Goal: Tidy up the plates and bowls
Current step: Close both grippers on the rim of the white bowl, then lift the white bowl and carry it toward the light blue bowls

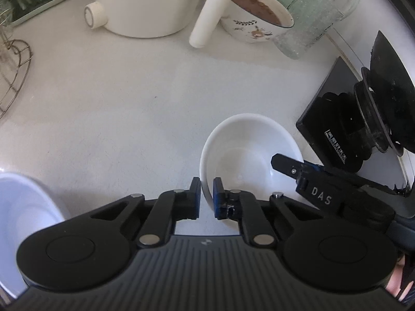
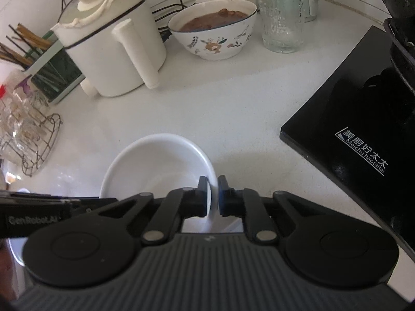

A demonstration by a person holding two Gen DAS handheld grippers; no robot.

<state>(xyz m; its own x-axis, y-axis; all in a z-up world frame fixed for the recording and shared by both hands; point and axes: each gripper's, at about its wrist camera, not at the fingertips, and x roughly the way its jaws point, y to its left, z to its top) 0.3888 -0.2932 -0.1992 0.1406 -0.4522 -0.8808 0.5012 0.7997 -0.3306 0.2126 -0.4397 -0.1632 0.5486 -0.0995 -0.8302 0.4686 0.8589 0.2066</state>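
Left wrist view: a white counter (image 1: 124,98) fills the picture. A plain white bowl (image 1: 249,153) sits on it toward the near right part, close to the corner of a black cooktop (image 1: 319,119) at the counter's right edge. The left gripper (image 1: 206,198) has its jaws closed on the bowl's near left rim, one pad outside the wall and one inside. The right gripper (image 1: 285,164) reaches in from the right and meets the opposite rim. A second pale dish (image 1: 23,207) shows at the near left edge, partly cut off. Along the far edge stand a white electric kettle (image 1: 145,2), a flowered bowl (image 1: 256,20) of brown food and a textured glass (image 1: 308,23).

Right wrist view: the same white bowl (image 2: 158,165) lies just ahead of the right gripper (image 2: 212,197), whose jaws pinch the bowl's right rim, the thin wall caught between the pads. The black cooktop (image 2: 345,108) is to the right, a wire rack (image 2: 39,145) at the left edge.

The step in hand looks like lifting the bowl with both grippers. To do it well, raise both sides together and level, since each grip is only a narrow pinch on smooth glaze and could slip; steer clear of the cooktop corner.
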